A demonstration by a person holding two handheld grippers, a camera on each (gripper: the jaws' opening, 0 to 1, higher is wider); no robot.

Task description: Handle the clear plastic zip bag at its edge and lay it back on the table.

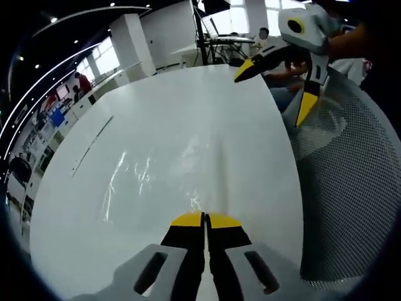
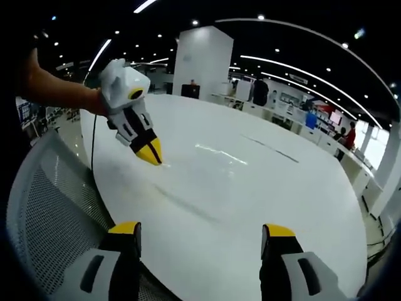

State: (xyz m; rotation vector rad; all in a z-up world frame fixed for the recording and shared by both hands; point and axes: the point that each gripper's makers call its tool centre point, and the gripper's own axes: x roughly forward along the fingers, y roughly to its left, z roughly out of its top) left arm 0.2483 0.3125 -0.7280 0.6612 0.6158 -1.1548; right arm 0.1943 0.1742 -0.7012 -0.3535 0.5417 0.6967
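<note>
Right now the big white glossy table [image 1: 188, 113] carries everything, so I'll place things off it. Along its near side stands a grey perforated mesh chair back [image 1: 357, 188], which crowds the edge where both arms work.

Lying flat on the table is the clear plastic zip bag [image 1: 163, 169], hard to make out except for its creases and glare; its near edge runs in under the left hand-held gripper [image 1: 205, 219]. That one's yellow-tipped jaws are pressed together with no gap, at the bag's edge on the table top. Whether they have film pinched between them I cannot tell for sure, though it looks likely.

The right hand-held gripper [image 2: 200, 235] hangs above the table's near edge with its jaws spread wide, empty, well clear of the bag.

As I see it, the main risk is the thin grip: a pinch on slippery film this close to the edge could slide off as the bag is lifted. If the film clings to the glossy table, a pull could fold it over rather than leave it flat. The mesh chair might also snag an elbow.
</note>
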